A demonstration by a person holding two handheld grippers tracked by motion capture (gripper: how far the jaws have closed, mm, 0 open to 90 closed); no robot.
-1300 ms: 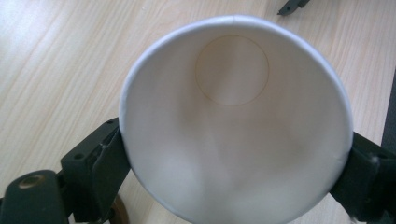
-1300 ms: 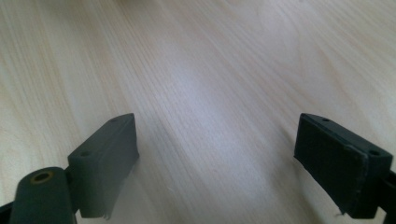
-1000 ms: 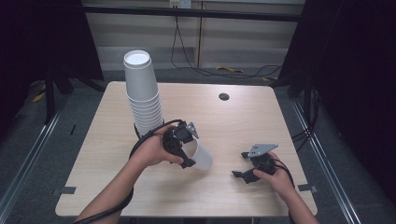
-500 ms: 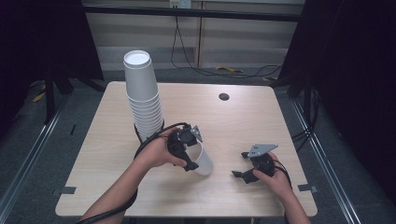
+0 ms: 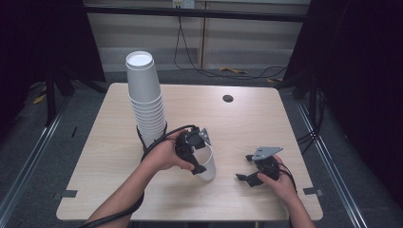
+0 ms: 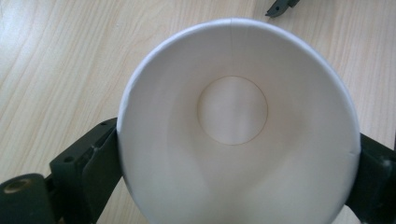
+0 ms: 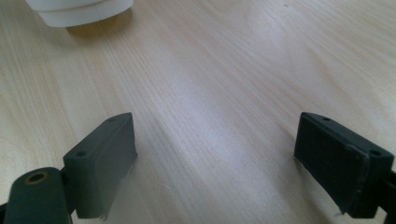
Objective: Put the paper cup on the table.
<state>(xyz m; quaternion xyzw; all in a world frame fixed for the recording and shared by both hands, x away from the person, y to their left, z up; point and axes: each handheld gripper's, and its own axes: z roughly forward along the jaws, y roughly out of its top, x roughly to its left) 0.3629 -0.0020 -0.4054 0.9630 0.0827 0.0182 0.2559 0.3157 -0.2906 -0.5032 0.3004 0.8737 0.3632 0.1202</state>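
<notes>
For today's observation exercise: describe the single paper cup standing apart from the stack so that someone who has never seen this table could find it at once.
Start at the tall stack of white paper cups on the wooden table. Just in front of it, toward the person, the left gripper has one single white paper cup between its jaws. Unlike the upside-down stacked cups, it stands alone, mouth up.

You have a smooth, matt white paper cup (image 6: 233, 140) on a pale, fine-grained wooden table (image 5: 247, 123); the gripper jaws look matt black plastic.

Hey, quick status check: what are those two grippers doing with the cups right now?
Left gripper around upright paper cup, jaws just been opening. Right gripper open over bare table. Cup stack behind; nothing in the way.
</notes>
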